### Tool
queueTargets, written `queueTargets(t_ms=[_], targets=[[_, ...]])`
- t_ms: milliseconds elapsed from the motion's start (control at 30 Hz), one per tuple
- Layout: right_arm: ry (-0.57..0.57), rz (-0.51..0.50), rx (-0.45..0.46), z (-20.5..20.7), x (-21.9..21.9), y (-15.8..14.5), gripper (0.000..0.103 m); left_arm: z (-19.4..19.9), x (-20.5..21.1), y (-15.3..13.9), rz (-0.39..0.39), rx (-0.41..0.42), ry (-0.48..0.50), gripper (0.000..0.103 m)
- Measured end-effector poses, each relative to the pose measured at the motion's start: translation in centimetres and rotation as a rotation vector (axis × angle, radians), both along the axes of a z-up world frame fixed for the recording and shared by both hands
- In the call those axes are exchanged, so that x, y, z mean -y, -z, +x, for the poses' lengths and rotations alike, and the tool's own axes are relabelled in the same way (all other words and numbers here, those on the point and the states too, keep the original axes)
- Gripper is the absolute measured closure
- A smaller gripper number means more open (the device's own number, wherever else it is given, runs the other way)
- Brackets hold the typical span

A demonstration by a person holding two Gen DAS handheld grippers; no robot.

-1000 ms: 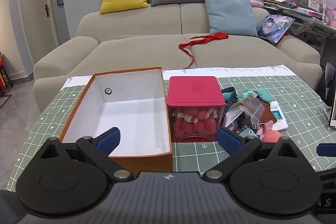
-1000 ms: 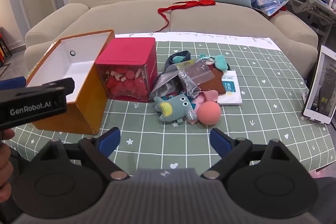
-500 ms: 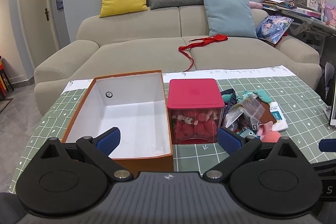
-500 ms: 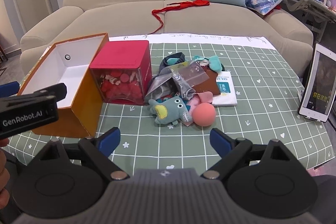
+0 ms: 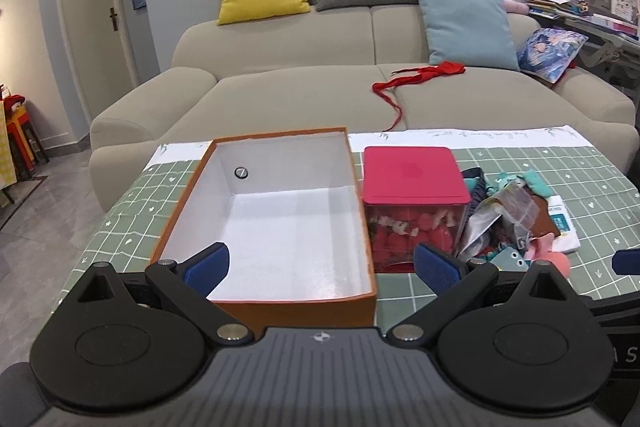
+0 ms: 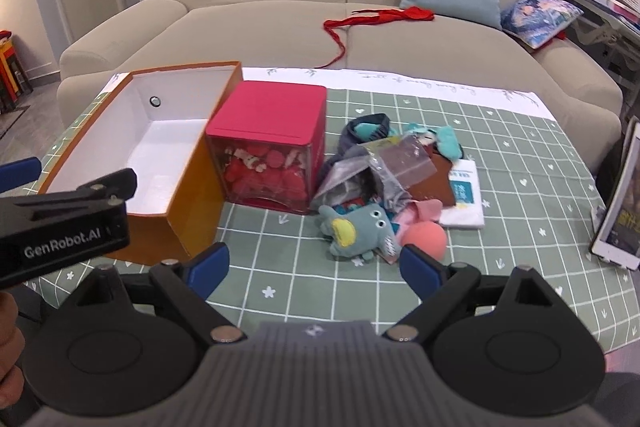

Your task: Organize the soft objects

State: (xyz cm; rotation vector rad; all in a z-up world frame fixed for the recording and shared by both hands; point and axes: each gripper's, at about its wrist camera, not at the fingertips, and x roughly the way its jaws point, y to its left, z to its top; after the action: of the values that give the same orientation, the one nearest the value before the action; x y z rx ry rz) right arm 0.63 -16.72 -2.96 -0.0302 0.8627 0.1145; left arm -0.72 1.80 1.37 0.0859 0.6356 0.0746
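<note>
An open orange box (image 5: 280, 211) with a white inside stands empty on the left of the table; it also shows in the right wrist view (image 6: 132, 155). Right of it is a red-lidded clear box (image 5: 414, 203) (image 6: 272, 155) of red items. A pile of soft things (image 6: 384, 167) lies right of that, with a teal plush elephant (image 6: 356, 231) and a pink ball (image 6: 424, 239) in front. My left gripper (image 5: 320, 269) is open and empty in front of the orange box. My right gripper (image 6: 314, 267) is open and empty, just short of the plush.
The green checked tablecloth (image 6: 520, 163) covers the table. A tablet (image 6: 620, 203) leans at the right edge. A white packet (image 6: 466, 199) lies beside the pile. A beige sofa (image 5: 360, 79) with cushions and a red ribbon (image 5: 416, 77) stands behind.
Both grippers have moved forward and a little lower toward the table; the boxes and the pile look nearer. Both stay open. Nothing on the table has moved.
</note>
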Motion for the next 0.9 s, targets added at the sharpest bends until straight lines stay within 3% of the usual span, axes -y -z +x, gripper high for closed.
queueTargets(t_ms=[300,900], targets=[[-0.041,-0.008,0.003,0.7,-1.8,-0.5,0.013,0.1,-1.1,0.0,-0.03,-0.015,-0.034,0.0],[-0.006,-0.01,-0.014,1.0,-1.5,0.0,0.013,0.1,-0.9,0.0,0.002,-0.01,-0.025,0.0]])
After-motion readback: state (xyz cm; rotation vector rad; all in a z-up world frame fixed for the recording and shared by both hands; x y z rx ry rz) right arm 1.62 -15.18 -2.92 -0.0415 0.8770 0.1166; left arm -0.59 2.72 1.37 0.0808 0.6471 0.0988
